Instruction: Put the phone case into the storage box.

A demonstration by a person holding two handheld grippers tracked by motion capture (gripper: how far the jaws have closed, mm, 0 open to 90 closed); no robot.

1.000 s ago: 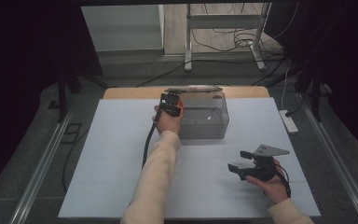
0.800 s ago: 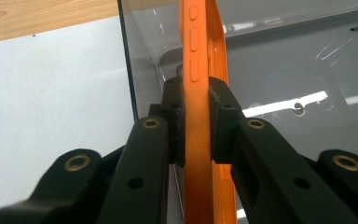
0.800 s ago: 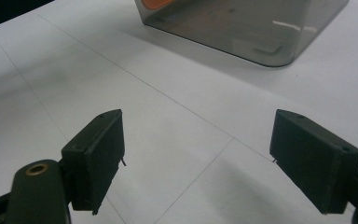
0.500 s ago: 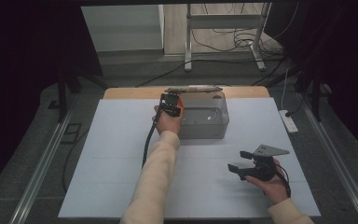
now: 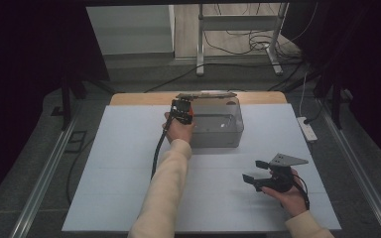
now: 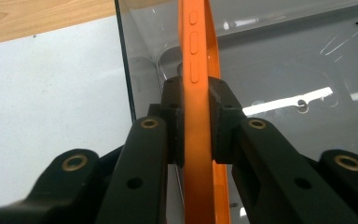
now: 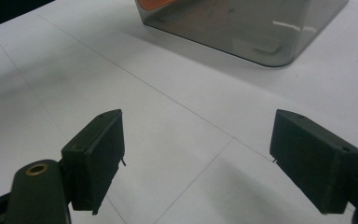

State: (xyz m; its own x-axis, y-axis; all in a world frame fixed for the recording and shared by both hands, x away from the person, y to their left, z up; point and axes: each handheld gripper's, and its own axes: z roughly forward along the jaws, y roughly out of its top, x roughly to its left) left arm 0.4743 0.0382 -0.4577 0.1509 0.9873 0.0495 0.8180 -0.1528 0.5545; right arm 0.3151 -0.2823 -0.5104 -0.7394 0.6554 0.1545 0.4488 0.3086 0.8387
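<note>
My left gripper [image 5: 181,106] is shut on a thin orange phone-like slab [image 6: 196,70], held edge-on with its side buttons facing the camera. It hangs at the near left corner of a clear grey plastic box [image 5: 218,139], partly inside the box [image 6: 284,56]. The left gripper's [image 6: 196,107] pads press on both flat faces of the slab. My right gripper [image 5: 253,169] rests low over the white table cover at the front right, open, with nothing between its jaws. In the right gripper view that gripper [image 7: 196,158] faces the box [image 7: 242,32] from a distance.
A flat dark piece [image 5: 206,94] lies along the box's far rim. The white cover [image 5: 104,188] spans the table, with a wooden strip [image 5: 129,98] at the back. A white power strip [image 5: 307,129] lies off the right edge. Metal rails run down both sides.
</note>
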